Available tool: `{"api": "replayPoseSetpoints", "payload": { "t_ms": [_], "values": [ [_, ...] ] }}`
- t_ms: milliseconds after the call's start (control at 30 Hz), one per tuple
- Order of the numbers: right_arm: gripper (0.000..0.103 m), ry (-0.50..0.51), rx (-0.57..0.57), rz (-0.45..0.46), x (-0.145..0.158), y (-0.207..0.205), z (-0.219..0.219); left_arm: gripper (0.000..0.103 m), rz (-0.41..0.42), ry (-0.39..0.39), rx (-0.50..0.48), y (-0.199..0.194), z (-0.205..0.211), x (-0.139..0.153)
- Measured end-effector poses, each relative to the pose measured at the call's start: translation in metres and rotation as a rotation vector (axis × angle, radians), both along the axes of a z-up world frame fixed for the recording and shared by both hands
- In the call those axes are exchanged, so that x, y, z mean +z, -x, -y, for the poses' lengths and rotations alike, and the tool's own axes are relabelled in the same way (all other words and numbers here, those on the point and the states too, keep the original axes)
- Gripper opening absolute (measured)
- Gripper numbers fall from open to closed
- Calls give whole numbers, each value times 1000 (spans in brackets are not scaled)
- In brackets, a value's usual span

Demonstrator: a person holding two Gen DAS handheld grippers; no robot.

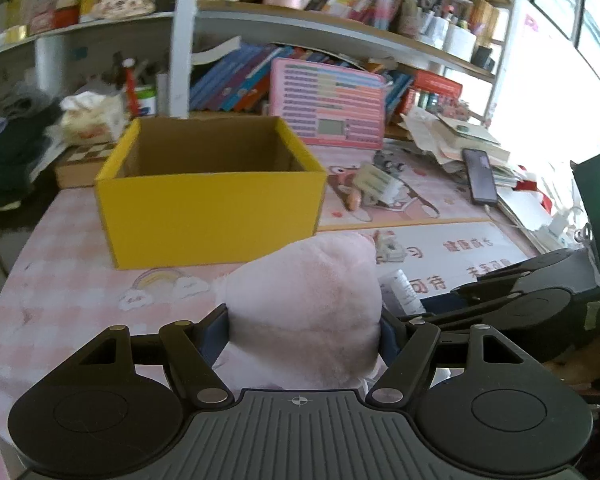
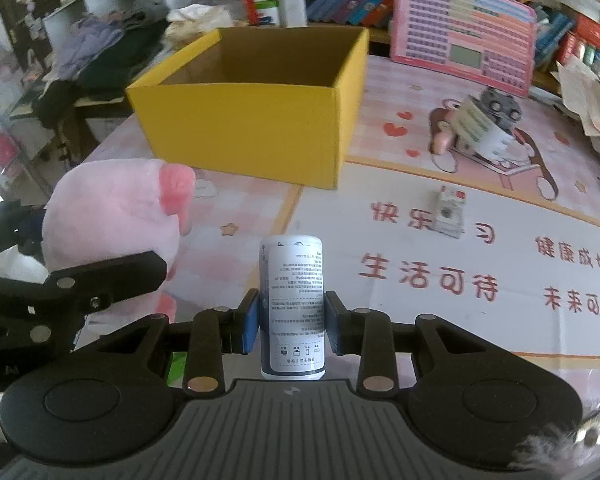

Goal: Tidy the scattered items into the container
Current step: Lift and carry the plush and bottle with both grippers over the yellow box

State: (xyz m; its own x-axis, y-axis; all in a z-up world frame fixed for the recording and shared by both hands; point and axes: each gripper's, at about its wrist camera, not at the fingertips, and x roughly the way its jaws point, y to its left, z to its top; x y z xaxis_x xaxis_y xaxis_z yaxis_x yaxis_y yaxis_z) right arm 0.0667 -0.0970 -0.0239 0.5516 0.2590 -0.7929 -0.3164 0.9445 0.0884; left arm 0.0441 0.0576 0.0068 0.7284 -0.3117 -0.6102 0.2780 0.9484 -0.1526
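Observation:
My left gripper (image 1: 305, 326) is shut on a pink plush toy (image 1: 306, 300), held just in front of the open yellow cardboard box (image 1: 208, 208). The same toy (image 2: 112, 216) and the left gripper (image 2: 100, 280) show at the left of the right wrist view. My right gripper (image 2: 291, 320) is shut on a white labelled can (image 2: 294, 300), held upright, with the yellow box (image 2: 252, 120) ahead. The can's top (image 1: 402, 292) shows beside the plush in the left wrist view, with the right gripper (image 1: 520, 292) behind it.
On the pink table mat lie a small white block (image 2: 450, 212), a toy with a label (image 2: 484, 128) and a phone (image 1: 480, 176). A pink learning board (image 1: 328, 104) leans against shelves of books. Clothes (image 2: 108, 52) are piled to the left.

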Motion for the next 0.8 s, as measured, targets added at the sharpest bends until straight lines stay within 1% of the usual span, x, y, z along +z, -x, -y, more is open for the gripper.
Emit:
{"api": "replayPoseSetpoints", "payload": {
  "t_ms": [467, 800],
  "values": [
    [31, 20, 108, 11, 5, 4, -43, 73, 3, 29, 149, 13, -58, 5],
    [31, 21, 165, 36, 19, -10, -71, 73, 72, 29, 178, 5, -80, 26]
  ]
}}
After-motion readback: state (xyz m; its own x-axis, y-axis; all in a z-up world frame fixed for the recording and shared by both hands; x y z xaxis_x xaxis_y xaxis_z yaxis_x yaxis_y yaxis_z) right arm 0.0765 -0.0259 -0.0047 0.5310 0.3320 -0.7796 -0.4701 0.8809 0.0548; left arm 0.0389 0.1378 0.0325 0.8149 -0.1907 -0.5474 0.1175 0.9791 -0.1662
